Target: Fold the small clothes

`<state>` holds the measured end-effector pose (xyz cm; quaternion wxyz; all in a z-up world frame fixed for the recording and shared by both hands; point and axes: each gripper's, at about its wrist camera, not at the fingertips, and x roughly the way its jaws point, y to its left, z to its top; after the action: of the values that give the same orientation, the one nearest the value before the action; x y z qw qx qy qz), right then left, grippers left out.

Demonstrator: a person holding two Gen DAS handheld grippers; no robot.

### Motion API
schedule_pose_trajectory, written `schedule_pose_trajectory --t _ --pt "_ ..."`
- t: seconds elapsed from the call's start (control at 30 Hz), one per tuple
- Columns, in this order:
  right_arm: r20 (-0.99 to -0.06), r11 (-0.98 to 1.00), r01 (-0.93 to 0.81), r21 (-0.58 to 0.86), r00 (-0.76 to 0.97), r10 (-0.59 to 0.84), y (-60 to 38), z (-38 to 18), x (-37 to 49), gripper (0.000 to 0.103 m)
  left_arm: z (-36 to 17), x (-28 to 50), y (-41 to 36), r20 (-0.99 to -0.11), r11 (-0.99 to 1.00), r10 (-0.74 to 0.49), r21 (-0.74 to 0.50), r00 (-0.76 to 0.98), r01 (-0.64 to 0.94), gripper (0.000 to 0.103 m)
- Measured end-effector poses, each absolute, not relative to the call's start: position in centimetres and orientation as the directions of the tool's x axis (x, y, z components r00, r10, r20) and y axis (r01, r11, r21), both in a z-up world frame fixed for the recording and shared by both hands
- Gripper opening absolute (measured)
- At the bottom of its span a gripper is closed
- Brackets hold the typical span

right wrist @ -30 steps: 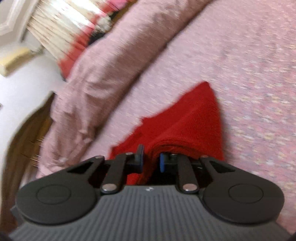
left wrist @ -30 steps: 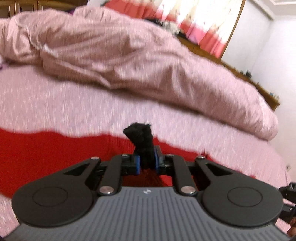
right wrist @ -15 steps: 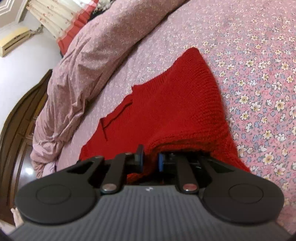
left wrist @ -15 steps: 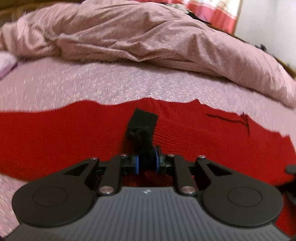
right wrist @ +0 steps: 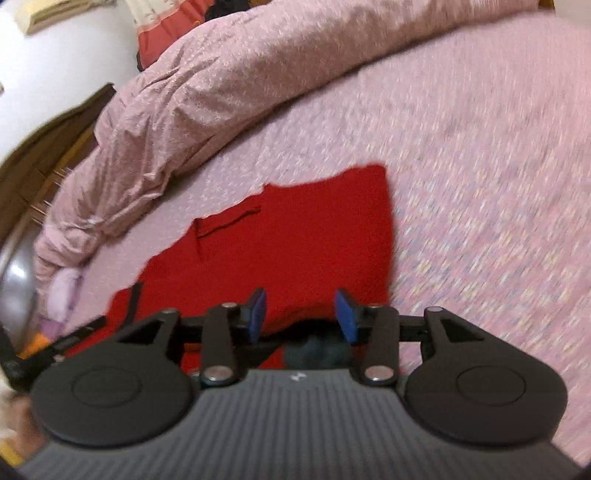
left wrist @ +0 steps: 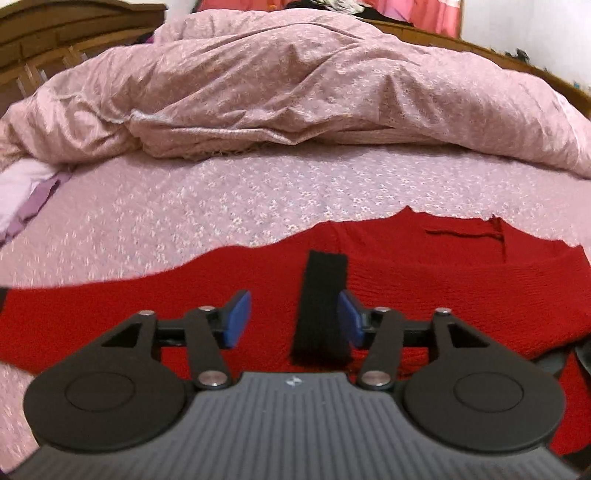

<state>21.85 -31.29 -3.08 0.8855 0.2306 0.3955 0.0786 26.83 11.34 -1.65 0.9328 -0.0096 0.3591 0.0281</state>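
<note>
A red knitted garment (left wrist: 424, 273) lies spread on the pink flowered bed sheet (left wrist: 221, 199); it also shows in the right wrist view (right wrist: 306, 236). A black strap (left wrist: 321, 314) lies flat on the red knit. My left gripper (left wrist: 293, 319) is open just above the garment, with the strap beside its right pad. My right gripper (right wrist: 300, 314) is open over the garment's near edge, holding nothing. The left gripper's edge shows at the left of the right wrist view.
A crumpled pink duvet (left wrist: 295, 85) is heaped along the far side of the bed, also seen in the right wrist view (right wrist: 221, 74). A wooden headboard (left wrist: 66, 33) stands behind it. A lilac cloth (left wrist: 26, 188) lies at the left.
Both grippers have opened and let go: the left released the black strap, the right released the red knit edge. The garment now lies flat on the sheet.
</note>
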Motion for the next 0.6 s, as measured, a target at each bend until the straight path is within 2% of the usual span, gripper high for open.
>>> schedule_pose_trajectory --t 0.1,0.13,0.17,0.3,0.6 --pt "-0.677 0.918 0.046 0.395 0.689 0.257 -31.3 -2.8 22.8 0.057 -1.3 27.9 10.7 -0.678 1.0 0.017 0.008 0.735 -0.016 0.069" --pt "-0.683 0.928 0.041 0.37 0.69 0.242 -31.3 -2.9 23.3 0.067 -1.4 28.4 10.5 -0.683 1.0 0.007 0.007 0.73 -0.002 0.069" --pt "-0.686 0.934 0.038 0.356 0.689 0.233 -31.3 -3.1 23.9 0.069 -1.6 29.1 10.3 -0.69 1.0 0.0 0.007 0.724 0.006 0.07" --pt "-0.717 0.952 0.065 0.298 0.674 0.178 -31.8 -4.3 26.2 0.069 -2.9 31.9 9.9 -0.72 1.0 0.009 0.021 0.694 0.009 0.07" --pt "-0.714 0.958 0.078 0.275 0.684 0.15 -32.1 -5.7 29.6 0.069 -5.2 35.0 8.9 -0.752 0.998 0.006 0.05 0.66 0.048 0.07"
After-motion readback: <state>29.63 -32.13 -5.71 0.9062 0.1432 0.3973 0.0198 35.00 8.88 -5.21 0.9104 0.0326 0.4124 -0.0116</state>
